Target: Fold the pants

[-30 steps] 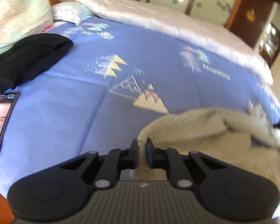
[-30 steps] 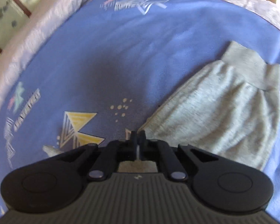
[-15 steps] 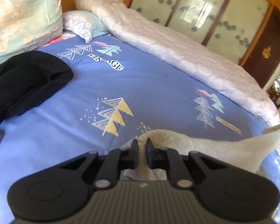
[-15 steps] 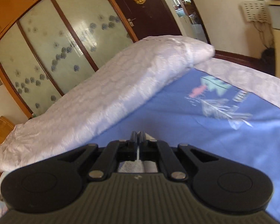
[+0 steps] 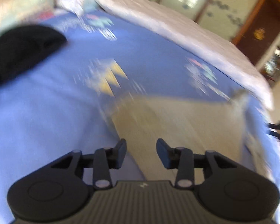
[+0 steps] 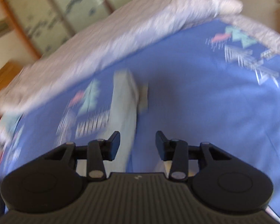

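Both frames are smeared with motion blur, so fine detail is lost. In the left wrist view the left gripper [image 5: 141, 150] has its jaws spread wide with nothing between them, hanging over the beige pants [image 5: 177, 123], which lie flat on the blue bedsheet [image 5: 46, 121] toward the near right part of the bed, one corner of the cloth sticking up at the right edge. Over on the left side of the bed sits a black garment [image 5: 22, 46] in a heap, well apart from the pants, and beyond it at the head end there are pillows [image 5: 24, 1], pale and patterned. A white quilt [image 5: 177, 28] runs rolled along the far edge of the bed, and printed triangle motifs [image 5: 110, 76] dot the sheet between the black heap and the pants. Behind the bed stands a wardrobe with frosted sliding panels [image 5: 211, 1] in orange wood frames, and a dark brown door [image 5: 259, 31] to its right. In the right wrist view the right gripper [image 6: 137, 142] is spread open too, holding nothing, with a narrow pale strip of the pants running away from just between its jaws toward the far edge of the bed. The same white quilt crosses the top there, with the frosted panels behind it at upper left.
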A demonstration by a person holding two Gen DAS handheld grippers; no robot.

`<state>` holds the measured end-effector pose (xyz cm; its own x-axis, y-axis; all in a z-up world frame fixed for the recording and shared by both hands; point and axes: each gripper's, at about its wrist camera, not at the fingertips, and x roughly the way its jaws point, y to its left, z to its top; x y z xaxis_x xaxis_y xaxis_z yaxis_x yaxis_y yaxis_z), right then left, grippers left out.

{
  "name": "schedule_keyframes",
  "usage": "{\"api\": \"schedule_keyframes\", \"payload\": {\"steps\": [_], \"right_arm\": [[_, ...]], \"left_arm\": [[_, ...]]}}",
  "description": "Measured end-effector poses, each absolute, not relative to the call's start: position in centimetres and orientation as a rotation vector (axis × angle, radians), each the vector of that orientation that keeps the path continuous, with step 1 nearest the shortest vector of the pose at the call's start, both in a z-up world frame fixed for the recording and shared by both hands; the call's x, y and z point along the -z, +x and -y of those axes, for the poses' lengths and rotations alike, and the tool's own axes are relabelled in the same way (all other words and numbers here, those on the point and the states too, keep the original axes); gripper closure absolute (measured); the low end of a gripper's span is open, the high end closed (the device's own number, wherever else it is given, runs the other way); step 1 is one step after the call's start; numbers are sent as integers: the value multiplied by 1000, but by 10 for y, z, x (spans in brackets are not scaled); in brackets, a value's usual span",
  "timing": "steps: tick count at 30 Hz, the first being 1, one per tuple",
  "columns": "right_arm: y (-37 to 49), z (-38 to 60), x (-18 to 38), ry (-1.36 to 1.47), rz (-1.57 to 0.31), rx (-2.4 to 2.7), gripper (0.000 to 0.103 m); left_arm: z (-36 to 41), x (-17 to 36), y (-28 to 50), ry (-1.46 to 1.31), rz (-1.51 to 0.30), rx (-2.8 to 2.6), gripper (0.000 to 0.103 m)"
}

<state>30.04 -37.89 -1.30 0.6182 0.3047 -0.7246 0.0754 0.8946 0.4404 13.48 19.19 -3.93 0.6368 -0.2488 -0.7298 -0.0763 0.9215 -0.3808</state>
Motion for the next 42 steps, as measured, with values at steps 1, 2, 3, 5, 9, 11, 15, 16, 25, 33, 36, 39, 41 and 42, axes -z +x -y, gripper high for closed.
{"api": "schedule_keyframes", "payload": {"steps": [1,2,3,5,9,11,15,16,25,33,36,39,41,42], "right_arm": [[286,380,15,425,-935,-160,57],[272,379,19,381,-966,-174,53],[258,378,24,339,-992,-177,47],[243,372,40,297,-1052,-172,43],[224,360,66,258,-1103,-135,92],[215,368,59,303,-1049,-89,93],[186,409,16,396,-878,60,93],[176,422,-1,395,-826,103,93],[80,514,-110,563,-500,326,93],[30,513,-87,581,-503,409,93],[28,510,-43,488,-624,497,90],[23,525,3,458,-774,654,78],[7,538,6,521,-715,736,77],[0,542,2,549,-676,739,76]], "left_arm": [[-184,43,118,-403,-912,147,50],[-173,47,103,-395,-939,182,46],[-161,52,89,-384,-961,211,45],[-134,63,72,-362,-1001,270,36],[-77,75,68,-241,-989,322,38],[-55,80,76,-169,-987,320,76],[-57,73,88,-176,-1003,284,88],[-64,64,86,-178,-981,280,88],[-161,-90,36,72,-776,151,88],[-151,-56,5,229,-915,266,87],[-142,5,15,185,-1079,283,78],[-146,35,13,134,-1137,268,77],[-162,30,10,18,-1105,256,68],[-176,26,10,-71,-1081,243,63]]}}
